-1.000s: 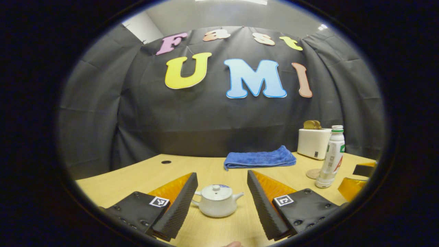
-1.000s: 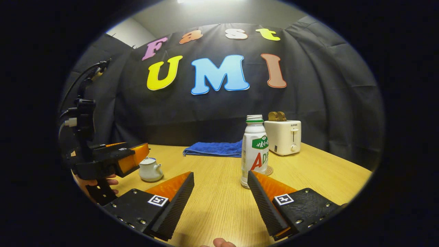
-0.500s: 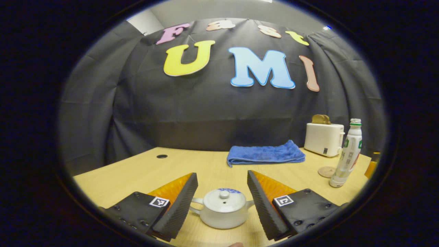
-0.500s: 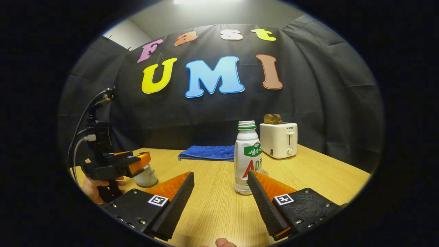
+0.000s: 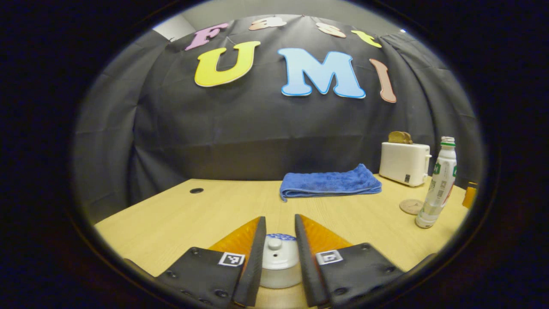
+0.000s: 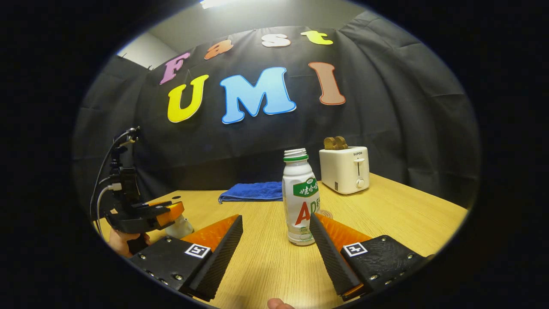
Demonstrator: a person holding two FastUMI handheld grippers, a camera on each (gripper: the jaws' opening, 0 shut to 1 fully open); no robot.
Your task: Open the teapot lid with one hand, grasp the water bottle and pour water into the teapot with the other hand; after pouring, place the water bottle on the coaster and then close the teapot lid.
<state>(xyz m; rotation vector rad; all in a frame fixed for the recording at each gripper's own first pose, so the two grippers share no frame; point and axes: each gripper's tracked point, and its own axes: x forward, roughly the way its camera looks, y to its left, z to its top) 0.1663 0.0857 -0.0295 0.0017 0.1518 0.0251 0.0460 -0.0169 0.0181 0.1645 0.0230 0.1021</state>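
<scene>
On the table [image 5: 180,214] my left gripper [image 5: 277,234] pinches the lid [image 5: 278,256]; my wide-open, empty right gripper [image 6: 276,227] could topple the bottle [image 6: 301,198].

The toaster [image 6: 344,170] carries the brand "SUPOR" printed on its front, above the lever. The water bottle [image 6: 300,197], left of the toaster, bears a label with a big red "A"; the rest is too small to make out.
</scene>
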